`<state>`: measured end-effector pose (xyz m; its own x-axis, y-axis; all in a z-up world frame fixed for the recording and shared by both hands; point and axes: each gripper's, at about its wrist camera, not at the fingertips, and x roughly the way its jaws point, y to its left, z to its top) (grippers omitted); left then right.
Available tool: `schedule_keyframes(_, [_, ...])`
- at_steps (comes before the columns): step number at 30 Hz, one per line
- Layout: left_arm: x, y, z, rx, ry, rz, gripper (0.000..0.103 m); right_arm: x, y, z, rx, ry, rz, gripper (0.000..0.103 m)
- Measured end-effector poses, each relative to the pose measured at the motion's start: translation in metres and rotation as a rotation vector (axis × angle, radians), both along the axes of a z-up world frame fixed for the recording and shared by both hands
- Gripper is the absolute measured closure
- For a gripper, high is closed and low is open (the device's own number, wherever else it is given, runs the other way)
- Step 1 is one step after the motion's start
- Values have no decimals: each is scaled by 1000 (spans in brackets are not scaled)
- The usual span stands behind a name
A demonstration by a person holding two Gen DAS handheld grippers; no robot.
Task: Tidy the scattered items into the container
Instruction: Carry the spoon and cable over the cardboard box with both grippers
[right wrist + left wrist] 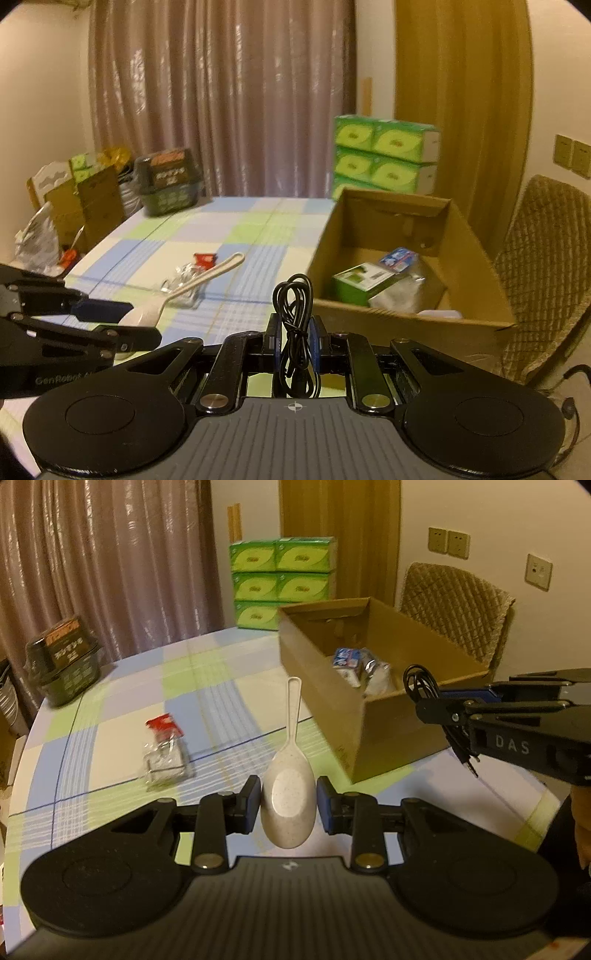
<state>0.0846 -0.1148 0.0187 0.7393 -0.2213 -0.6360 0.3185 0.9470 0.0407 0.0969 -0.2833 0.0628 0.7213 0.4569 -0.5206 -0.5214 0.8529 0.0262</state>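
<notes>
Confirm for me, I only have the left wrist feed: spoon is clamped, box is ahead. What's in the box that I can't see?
Observer: Right wrist view shows a green carton lying in the cardboard box, next to the blue-and-white packet. Your view hides it behind the near wall.
Operator: And the right gripper's grip on the cable?
Observer: The right gripper is shut on the black cable; the bundle's loops stick up above the pads and its plugs hang below them.
Operator: Anything past the table's left edge?
Observer: Yes, brown cartons and a crumpled bag are piled beside the table.
</notes>
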Motion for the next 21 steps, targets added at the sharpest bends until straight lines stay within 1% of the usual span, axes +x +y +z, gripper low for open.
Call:
schedule_keyframes(7, [12, -26, 13, -38, -13, -34, 76, 13, -29, 17, 22, -36, -58, 91])
schedule_keyframes(14, [27, -50, 26, -66, -27, -65, 76, 30, -51, 26, 28, -57, -100, 91])
schedule_keyframes(21, [51, -73, 35, -95, -37, -81, 76, 52, -67, 33, 31, -73, -129, 91])
